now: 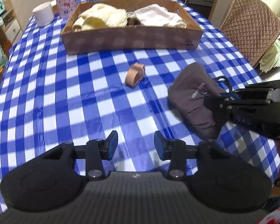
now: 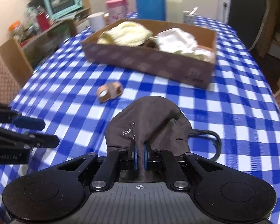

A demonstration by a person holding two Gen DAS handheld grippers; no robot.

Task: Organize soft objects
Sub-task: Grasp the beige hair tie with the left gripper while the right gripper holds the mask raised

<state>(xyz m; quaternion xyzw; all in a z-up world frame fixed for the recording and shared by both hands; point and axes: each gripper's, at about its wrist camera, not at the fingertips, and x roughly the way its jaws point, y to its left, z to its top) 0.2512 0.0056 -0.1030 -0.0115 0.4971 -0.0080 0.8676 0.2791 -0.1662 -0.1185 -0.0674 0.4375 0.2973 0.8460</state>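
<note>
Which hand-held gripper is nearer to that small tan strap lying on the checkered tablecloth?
Hard to call. The left hand-held gripper is open, short of the tan strap. The right hand-held gripper is off to its right, clamping the grey pouch.

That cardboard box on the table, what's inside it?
The cardboard box holds a fluffy cream cloth on one side and a white cloth on the other. Something dark sits between them, mostly covered and unidentifiable.

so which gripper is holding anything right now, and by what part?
Right gripper is shut on a pinched fold of the grey-brown cloth bag, near its edge. Left gripper is open, empty.
</note>
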